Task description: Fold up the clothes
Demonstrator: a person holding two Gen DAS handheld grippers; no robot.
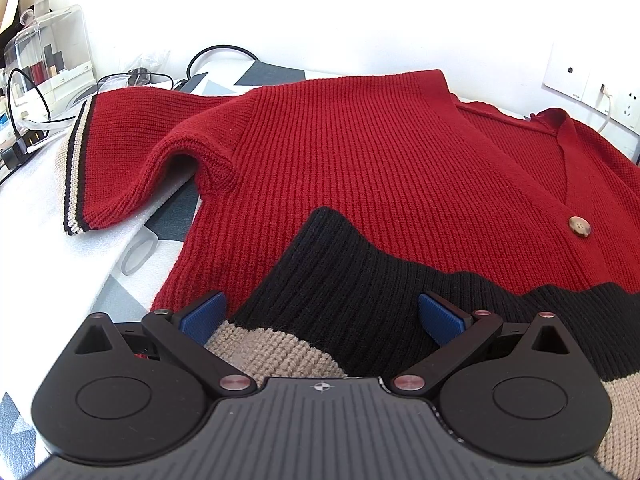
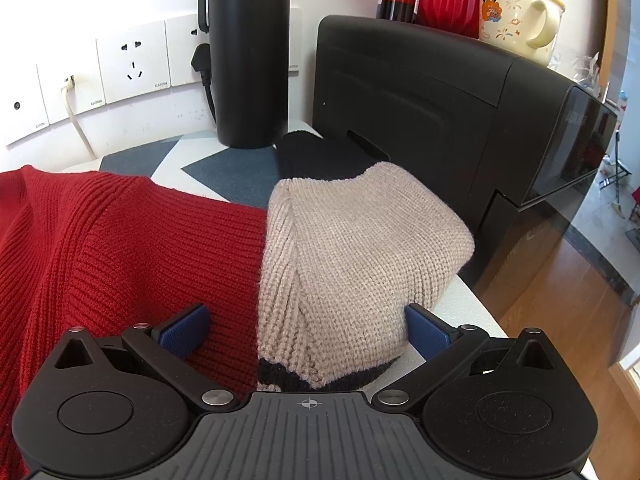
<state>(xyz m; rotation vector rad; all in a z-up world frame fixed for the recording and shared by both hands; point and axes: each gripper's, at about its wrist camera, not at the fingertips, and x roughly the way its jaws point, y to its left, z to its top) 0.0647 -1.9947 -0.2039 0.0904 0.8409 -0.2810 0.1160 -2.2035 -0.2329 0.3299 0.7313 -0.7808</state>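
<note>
Cardigan (image 1: 360,148) flat on table (image 2: 224,168); left hand-held gripper (image 1: 320,312), right hand-held gripper (image 2: 308,328) both spread

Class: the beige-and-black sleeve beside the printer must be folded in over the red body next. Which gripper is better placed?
Right. The right gripper is open astride that sleeve; the left gripper straddles the hem.
</note>
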